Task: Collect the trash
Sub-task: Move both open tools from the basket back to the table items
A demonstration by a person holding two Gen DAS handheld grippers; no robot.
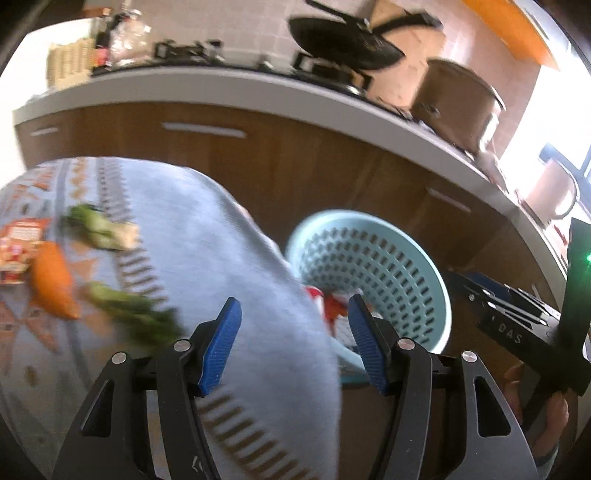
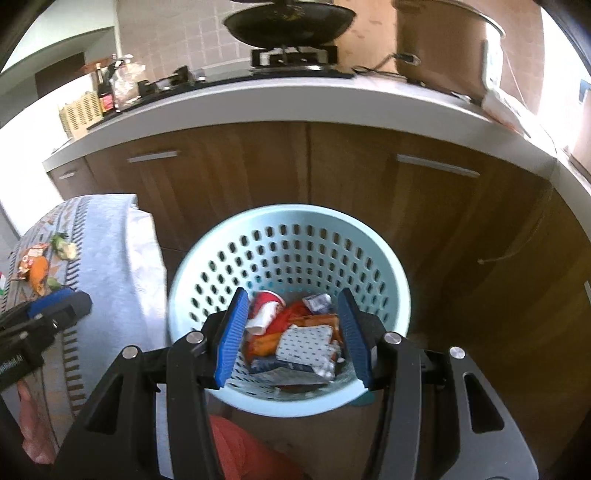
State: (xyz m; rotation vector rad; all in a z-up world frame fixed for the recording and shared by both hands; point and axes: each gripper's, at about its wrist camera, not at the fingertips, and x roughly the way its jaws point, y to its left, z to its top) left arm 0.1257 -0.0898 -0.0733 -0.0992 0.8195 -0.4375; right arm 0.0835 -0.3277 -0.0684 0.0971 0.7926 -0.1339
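Right gripper: fingers spread, empty, poised over pale-blue basket holding red cup and wrappers. Left gripper: fingers spread, empty, above cloth-covered counter. Remaining trash at 9 o'clock: carrot, greens, snack packet. Risks: limp greens slipping from grasp; cloth snagging on fingers. Beyond: wooden cabinets, wok at 12 o'clock.
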